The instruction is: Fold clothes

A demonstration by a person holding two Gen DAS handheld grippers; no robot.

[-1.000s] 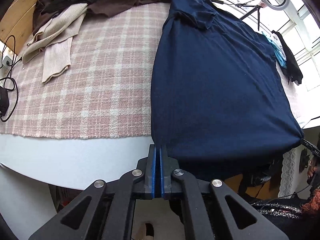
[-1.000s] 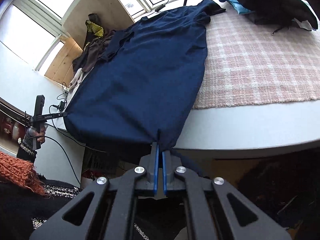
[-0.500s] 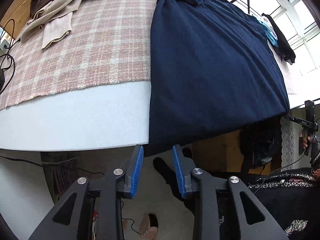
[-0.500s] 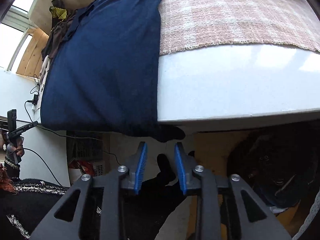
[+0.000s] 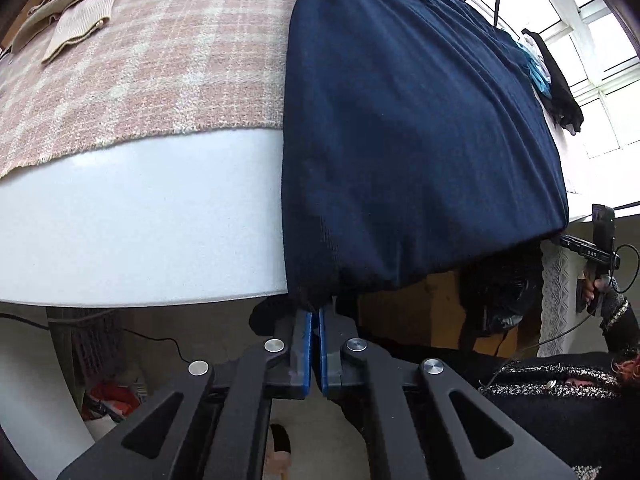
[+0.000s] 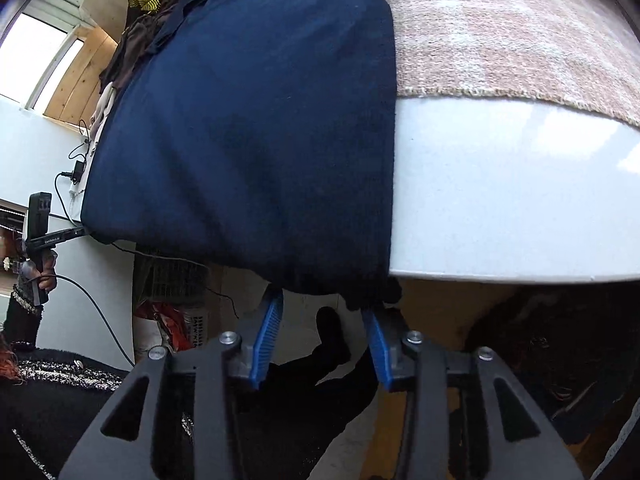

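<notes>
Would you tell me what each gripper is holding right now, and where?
The left gripper pinches the navy garment at its hanging hem corner; the right gripper is open, holding nothing.

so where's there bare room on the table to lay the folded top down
Free: the plaid cloth between the navy garment and the beige knit, plus the bare white table edge below it. Right of the garment, more plaid. Crowded: the far-left clothes pile.

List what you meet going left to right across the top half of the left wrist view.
Beige knit sweater → pink plaid blanket → navy garment → black garment by the window.
</notes>
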